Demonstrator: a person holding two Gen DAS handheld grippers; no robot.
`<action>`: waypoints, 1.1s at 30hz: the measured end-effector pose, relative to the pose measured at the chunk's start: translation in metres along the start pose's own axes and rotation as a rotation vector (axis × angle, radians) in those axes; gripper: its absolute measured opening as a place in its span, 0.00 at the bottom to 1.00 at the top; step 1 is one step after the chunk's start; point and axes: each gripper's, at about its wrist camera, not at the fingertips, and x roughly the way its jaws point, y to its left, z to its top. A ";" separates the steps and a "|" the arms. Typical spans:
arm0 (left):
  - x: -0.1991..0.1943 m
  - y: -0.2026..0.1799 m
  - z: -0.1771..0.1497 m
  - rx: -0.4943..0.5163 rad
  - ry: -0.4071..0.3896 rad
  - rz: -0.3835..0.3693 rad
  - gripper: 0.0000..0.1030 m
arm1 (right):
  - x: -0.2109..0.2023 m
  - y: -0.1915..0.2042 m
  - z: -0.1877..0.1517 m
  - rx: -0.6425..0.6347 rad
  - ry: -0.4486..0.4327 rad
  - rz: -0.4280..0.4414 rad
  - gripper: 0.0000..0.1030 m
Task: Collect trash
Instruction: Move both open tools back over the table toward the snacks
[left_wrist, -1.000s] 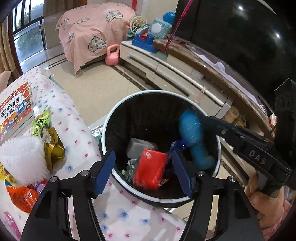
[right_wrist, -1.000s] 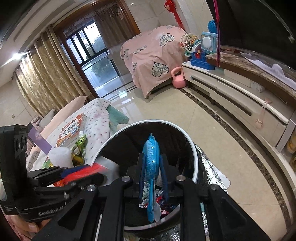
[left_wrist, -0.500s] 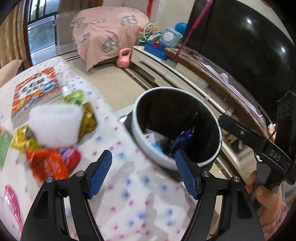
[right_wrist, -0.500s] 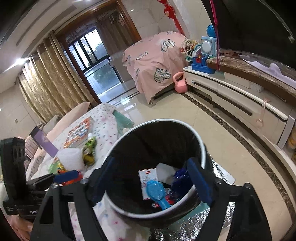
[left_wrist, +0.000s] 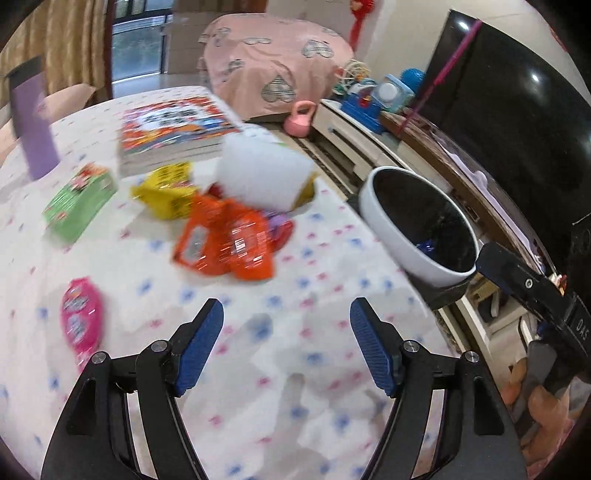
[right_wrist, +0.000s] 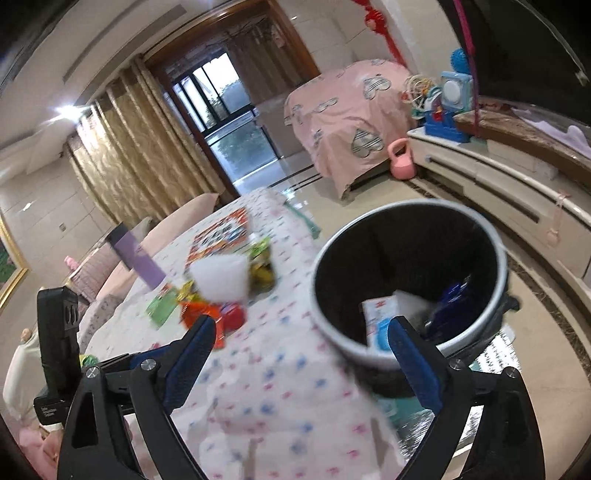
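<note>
- Left wrist view: the left gripper (left_wrist: 286, 341) stands wide and empty over the dotted tablecloth (left_wrist: 258, 354). Orange wrappers (left_wrist: 229, 240) lie just beyond it, a pink packet (left_wrist: 82, 319) near left, the bin (left_wrist: 417, 225) far right.
- Right wrist view: the right gripper (right_wrist: 301, 345), jaws just opened wide, holds nothing; the bin (right_wrist: 410, 273), holding trash, sits right of the table.

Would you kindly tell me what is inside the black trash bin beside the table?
In the trash bin, the right wrist view shows a white packet with red print, a dark blue wrapper and a light blue item. The near wall hides anything lower.
</note>
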 end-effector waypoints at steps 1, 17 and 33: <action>-0.003 0.007 -0.003 -0.012 -0.001 0.006 0.71 | 0.001 0.004 -0.003 -0.002 0.005 0.004 0.92; -0.023 0.092 -0.026 -0.149 -0.013 0.081 0.71 | 0.046 0.063 -0.038 -0.057 0.071 0.038 0.92; -0.021 0.137 -0.008 -0.178 -0.029 0.148 0.71 | 0.091 0.109 -0.040 -0.109 0.137 0.072 0.79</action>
